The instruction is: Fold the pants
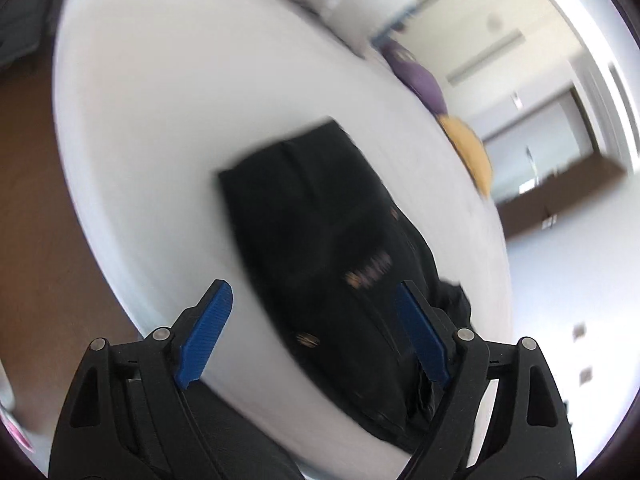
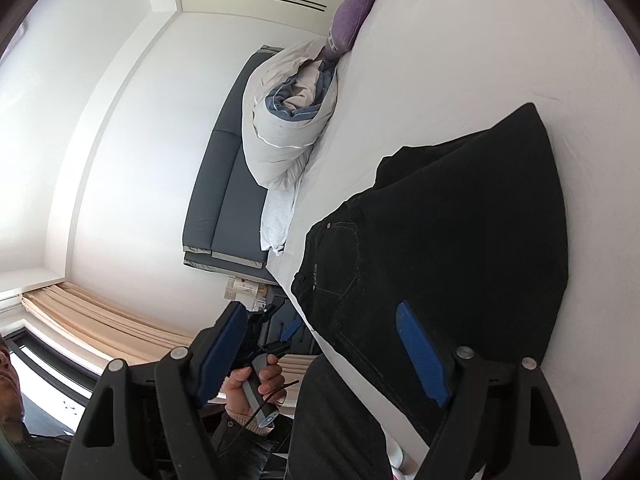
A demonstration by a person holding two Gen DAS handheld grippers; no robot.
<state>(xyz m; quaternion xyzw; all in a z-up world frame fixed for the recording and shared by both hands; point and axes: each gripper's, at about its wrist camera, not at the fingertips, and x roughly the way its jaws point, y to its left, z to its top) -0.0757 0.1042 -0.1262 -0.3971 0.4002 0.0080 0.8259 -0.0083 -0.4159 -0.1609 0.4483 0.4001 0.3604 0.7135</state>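
**Loose fold, both tools free: the risks from here**

The black pants (image 2: 452, 232) lie folded on the white bed (image 2: 460, 40), waist end near the bed's edge, with a pocket and rivet facing up. In the left wrist view the same pants (image 1: 320, 240) sit as a compact dark block in the middle of the sheet, though that picture is smeared by motion.

The left gripper (image 1: 316, 332) has its jaws spread wide with nothing between the blue pads; the pants show only beyond them. The right gripper (image 2: 328, 352) is likewise wide apart and grips nothing. One of its pads sits over the pants in the picture, but whether it touches the cloth I cannot tell. The person's hand (image 2: 256, 376) holding the other tool shows below the bed edge.

What could go wrong, as I judge it:

- With no grip on the cloth, a pad brushing the top layer could drag it and open the fold.
- The waist end sits near the bed's edge, so a nudge that way could let it slide off.
- Denim looks stiff and thick here; a pinch that catches only one layer would lift it alone and skew the stack.
- The rolled duvet (image 2: 288, 120) and the purple pillow (image 2: 352, 20) lie well apart from the pants and seem no hindrance.
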